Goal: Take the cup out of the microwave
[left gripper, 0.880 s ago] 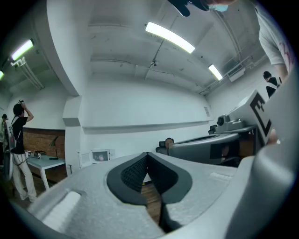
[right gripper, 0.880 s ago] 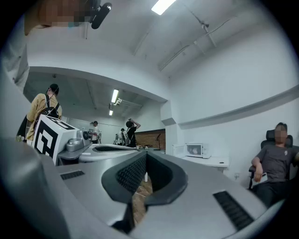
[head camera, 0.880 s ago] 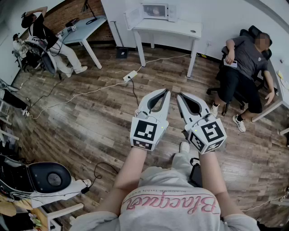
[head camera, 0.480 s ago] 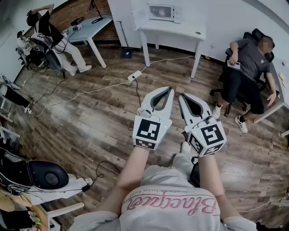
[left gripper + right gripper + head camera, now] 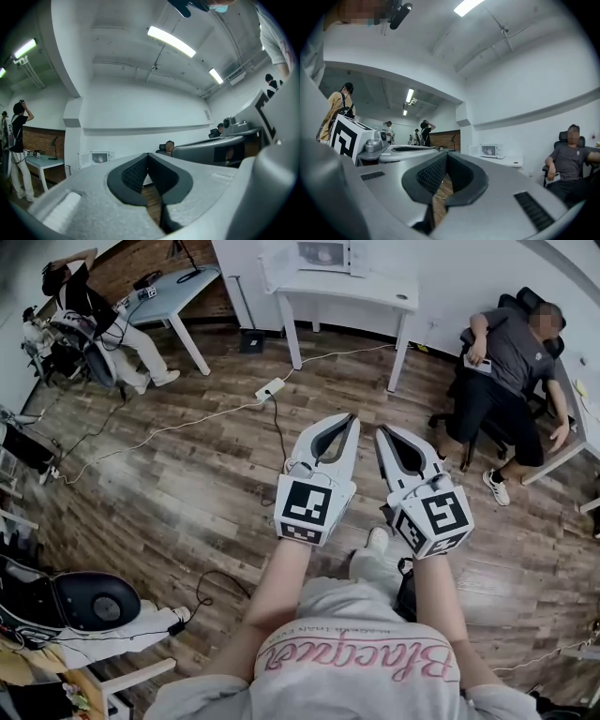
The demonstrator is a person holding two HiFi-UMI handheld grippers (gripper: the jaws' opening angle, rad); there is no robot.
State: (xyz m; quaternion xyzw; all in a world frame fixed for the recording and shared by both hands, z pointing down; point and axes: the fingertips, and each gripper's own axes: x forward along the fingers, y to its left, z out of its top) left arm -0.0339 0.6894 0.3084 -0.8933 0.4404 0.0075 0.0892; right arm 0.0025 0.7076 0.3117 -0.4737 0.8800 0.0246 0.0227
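Jaws of the left gripper (image 5: 347,419) and right gripper (image 5: 382,431) are shut on nothing, and the microwave (image 5: 323,254), where the cup should be, sits far ahead on a table (image 5: 375,292), so nothing is done yet.

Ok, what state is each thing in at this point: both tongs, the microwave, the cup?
left tongs: shut, nothing between them.
right tongs: shut, nothing between them.
microwave: door swung open, standing on the white table across the room.
cup: only a pale shape inside the microwave, not yet taken out.
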